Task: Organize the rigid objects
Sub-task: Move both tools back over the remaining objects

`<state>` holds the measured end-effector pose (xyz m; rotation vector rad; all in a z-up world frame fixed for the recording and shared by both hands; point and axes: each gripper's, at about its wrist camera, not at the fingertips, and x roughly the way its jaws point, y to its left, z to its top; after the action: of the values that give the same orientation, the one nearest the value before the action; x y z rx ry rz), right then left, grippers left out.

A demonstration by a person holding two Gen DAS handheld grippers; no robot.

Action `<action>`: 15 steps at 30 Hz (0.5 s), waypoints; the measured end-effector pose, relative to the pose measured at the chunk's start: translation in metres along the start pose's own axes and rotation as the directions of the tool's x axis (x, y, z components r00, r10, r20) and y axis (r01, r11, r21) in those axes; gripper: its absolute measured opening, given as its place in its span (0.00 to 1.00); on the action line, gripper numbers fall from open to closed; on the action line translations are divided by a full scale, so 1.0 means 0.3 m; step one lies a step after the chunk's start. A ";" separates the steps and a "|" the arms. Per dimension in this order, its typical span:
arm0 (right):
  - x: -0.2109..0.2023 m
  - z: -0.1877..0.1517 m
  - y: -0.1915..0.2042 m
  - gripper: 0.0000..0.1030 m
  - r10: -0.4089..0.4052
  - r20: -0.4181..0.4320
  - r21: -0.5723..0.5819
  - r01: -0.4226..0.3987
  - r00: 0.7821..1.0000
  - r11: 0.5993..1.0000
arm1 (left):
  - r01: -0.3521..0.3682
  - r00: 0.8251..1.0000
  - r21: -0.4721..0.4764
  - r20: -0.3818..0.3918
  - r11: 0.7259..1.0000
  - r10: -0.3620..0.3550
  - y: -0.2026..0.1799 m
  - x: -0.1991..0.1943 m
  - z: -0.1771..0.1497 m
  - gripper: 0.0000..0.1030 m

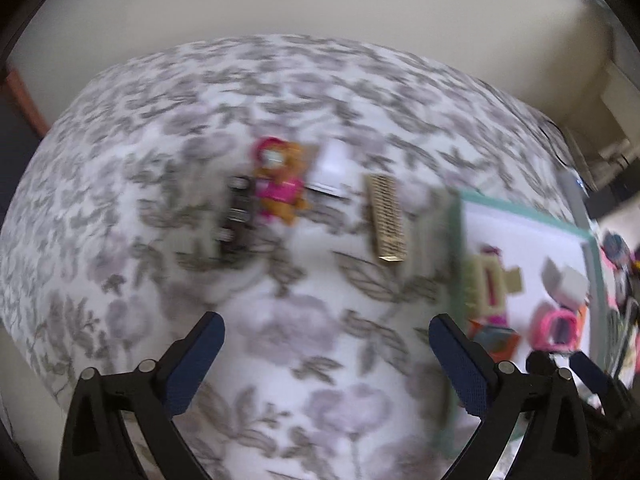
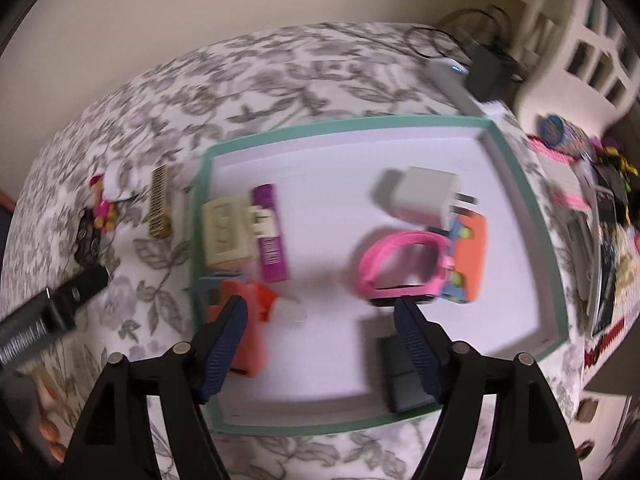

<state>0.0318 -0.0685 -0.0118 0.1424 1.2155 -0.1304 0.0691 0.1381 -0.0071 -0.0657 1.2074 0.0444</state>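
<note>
Both views are motion-blurred. A green-rimmed tray (image 2: 520, 184) sits on a floral bedspread (image 1: 280, 320) and already holds several things: a white charger (image 2: 424, 196), a pink watch (image 2: 400, 268), an orange toy block (image 2: 468, 256), a purple tube (image 2: 272, 232), a beige switch plate (image 2: 226, 236) and an orange box (image 2: 244, 320). Well apart on the bedspread, left of the tray, lie a gold comb (image 1: 386, 220), an orange and pink doll (image 1: 280, 184), a dark toy (image 1: 236, 216) and a white card (image 1: 334, 168). The left gripper (image 1: 326, 360) hovers over bare bedspread with its jaws wide apart and nothing between them. The right gripper (image 2: 320, 340) hangs over the near part of the tray, jaws also apart and empty; a dark flat thing (image 2: 404, 376) lies under its right finger, too blurred to name. Judged step: mid-task, between picks, loose items still to collect. The next move likely calls for the left gripper to go forward to the comb, the nearest loose item, line the fingers across its narrow width, close, and carry it right into a bare part of the tray.
</note>
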 end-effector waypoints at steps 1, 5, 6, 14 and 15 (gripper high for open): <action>0.001 -0.002 0.022 0.84 0.004 0.003 -0.016 -0.004 1.000 1.000 | -0.013 1.000 -0.009 0.005 1.000 0.013 0.022 -0.001 0.005 1.00; 0.002 -0.003 0.097 0.85 0.036 0.017 -0.057 -0.035 0.999 0.998 | -0.056 0.998 -0.058 0.023 0.997 0.057 0.113 -0.008 0.025 1.00; 0.002 -0.003 0.116 0.85 0.046 0.020 -0.064 -0.045 0.999 0.997 | -0.060 0.998 -0.075 0.032 0.995 0.063 0.139 -0.010 0.033 1.00; 0.007 0.034 0.234 0.85 0.080 0.050 -0.124 -0.074 0.996 0.990 | -0.041 0.993 -0.223 0.099 0.974 0.065 0.326 -0.031 0.090 1.00; 0.008 0.044 0.248 0.85 0.085 0.054 -0.127 -0.077 0.995 0.989 | -0.038 0.992 -0.239 0.106 0.970 0.065 0.345 -0.032 0.096 1.00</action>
<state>0.0580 0.0021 -0.0067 0.0784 1.1539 0.0121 0.0853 0.2435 0.0093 -0.2377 1.0854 0.2349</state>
